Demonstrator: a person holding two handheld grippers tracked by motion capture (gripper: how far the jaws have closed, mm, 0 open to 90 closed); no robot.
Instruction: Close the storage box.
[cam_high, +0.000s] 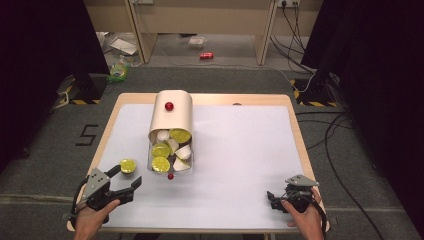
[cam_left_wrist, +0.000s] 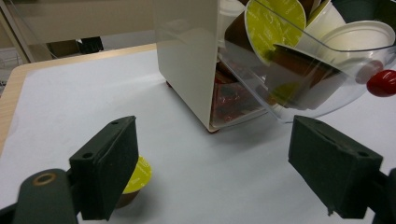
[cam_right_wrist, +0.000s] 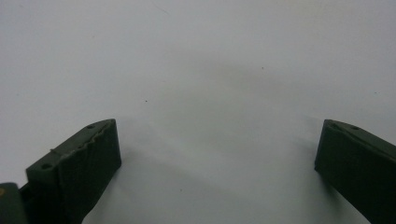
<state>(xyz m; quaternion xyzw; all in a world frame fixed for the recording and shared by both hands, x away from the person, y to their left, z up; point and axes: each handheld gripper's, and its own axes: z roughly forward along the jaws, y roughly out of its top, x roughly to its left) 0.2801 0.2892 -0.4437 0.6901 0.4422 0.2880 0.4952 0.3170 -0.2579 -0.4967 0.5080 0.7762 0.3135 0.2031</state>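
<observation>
- Right, high view: your left gripper (cam_high: 127, 181) sits at the near left of the table (cam_high: 240, 150), jaws spread and holding nothing, with the loose yellow-lidded capsule (cam_high: 128, 165) lying on the mat just beside its far jaw, probably the piece you're working with
- The cream capsule dispenser (cam_high: 172, 117) stands mid-table with its clear drawer (cam_high: 170, 155) tipped out towards you, full of yellow and white capsules, so the stock is easy to reach from your side
- Your right gripper (cam_high: 276, 198) is parked well apart at the near right, likely kept out of the way
- Left gripper view: both jaws stand wide; the capsule (cam_left_wrist: 138, 176) lies tilted on its side, partly hidden behind the left jaw, outside the gap and not pinched
- The drawer (cam_left_wrist: 308, 70) hangs ahead with a red knob (cam_left_wrist: 382, 82) at its front, so you're lined up on it or the capsule; can't tell which
- Right gripper view: jaws spread, bare white mat (cam_right_wrist: 210, 84) between them, nothing gripped
</observation>
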